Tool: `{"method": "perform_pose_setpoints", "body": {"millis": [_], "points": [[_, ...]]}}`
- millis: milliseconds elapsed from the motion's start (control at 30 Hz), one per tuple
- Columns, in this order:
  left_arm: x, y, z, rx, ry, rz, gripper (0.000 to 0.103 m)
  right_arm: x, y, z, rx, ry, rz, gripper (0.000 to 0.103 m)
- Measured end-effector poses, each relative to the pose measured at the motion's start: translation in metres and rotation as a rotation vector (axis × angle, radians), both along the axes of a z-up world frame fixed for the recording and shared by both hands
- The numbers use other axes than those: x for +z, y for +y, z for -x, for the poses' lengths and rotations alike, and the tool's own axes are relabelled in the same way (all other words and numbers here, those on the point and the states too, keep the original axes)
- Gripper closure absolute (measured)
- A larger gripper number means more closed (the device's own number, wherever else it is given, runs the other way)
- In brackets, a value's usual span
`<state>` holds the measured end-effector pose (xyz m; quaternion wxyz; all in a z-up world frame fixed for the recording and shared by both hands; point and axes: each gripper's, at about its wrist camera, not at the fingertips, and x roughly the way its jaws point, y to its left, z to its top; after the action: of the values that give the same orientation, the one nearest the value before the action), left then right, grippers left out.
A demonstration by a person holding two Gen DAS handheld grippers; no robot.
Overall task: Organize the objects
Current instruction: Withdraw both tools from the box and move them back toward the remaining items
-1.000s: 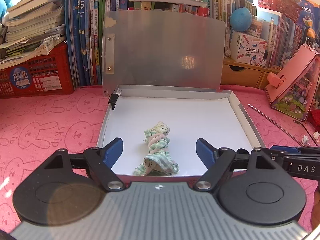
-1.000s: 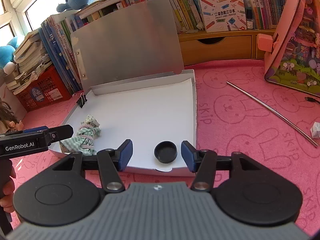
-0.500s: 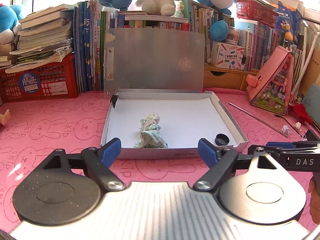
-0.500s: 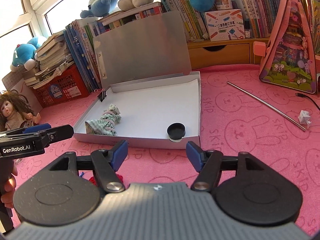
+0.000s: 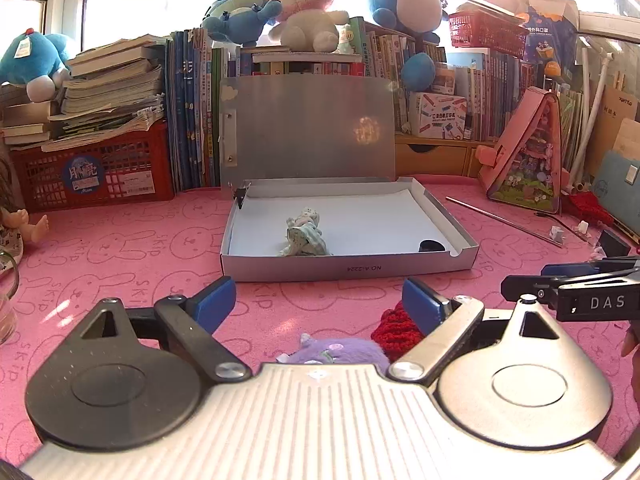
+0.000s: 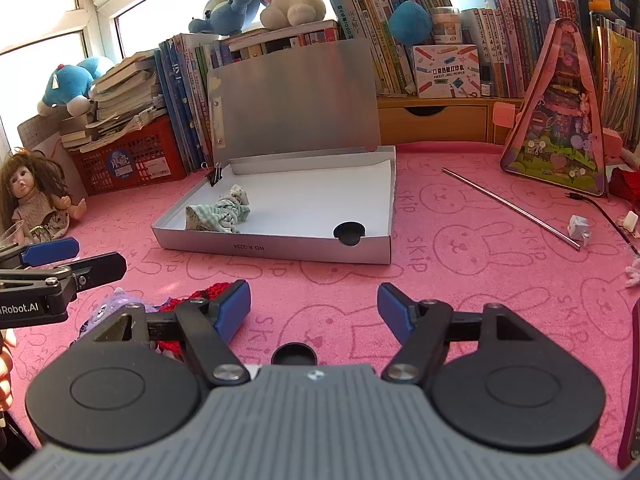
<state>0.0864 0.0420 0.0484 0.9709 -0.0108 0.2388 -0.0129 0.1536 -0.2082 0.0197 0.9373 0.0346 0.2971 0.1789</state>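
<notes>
An open grey box [image 5: 348, 269] with its lid up sits on the pink mat. Inside lie a green striped cloth bundle [image 5: 304, 236] [image 6: 220, 212] and a black cap [image 5: 431, 245] [image 6: 349, 233]. My left gripper [image 5: 318, 302] hovers in front of the box, jaws opening, nothing between them. Just below it lie a purple plush [image 5: 336, 350] and a red knitted piece [image 5: 396, 328]. My right gripper [image 6: 314, 308] is also back from the box, jaws opening and empty, with a second black cap [image 6: 294, 354] on the mat under it.
A doll [image 6: 32, 196] sits at the far left by a red crate [image 5: 92, 172]. A metal rod [image 6: 512, 208], a small paper cube [image 6: 579, 229] and a pink toy house [image 6: 560, 120] are on the right. Books and plush toys line the back.
Both grippers have pulled back from over the box to the mat in front of it. Their jaws have widened. The purple plush, red knit and second cap came into view.
</notes>
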Motion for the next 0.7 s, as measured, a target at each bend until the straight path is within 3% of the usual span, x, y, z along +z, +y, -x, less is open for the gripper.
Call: {"method": "perform_pose_setpoints", "body": {"millis": [333, 700], "points": [[-0.021, 0.003, 0.027, -0.003, -0.002, 0.054, 0.006, -0.017, -0.01, 0.038, -0.014, -0.048, 0.016, 0.016], [-0.043, -0.005, 0.03, -0.003, 0.027, 0.019, 0.006, -0.034, -0.003, 0.06, -0.008, -0.048, 0.035, 0.016]]}}
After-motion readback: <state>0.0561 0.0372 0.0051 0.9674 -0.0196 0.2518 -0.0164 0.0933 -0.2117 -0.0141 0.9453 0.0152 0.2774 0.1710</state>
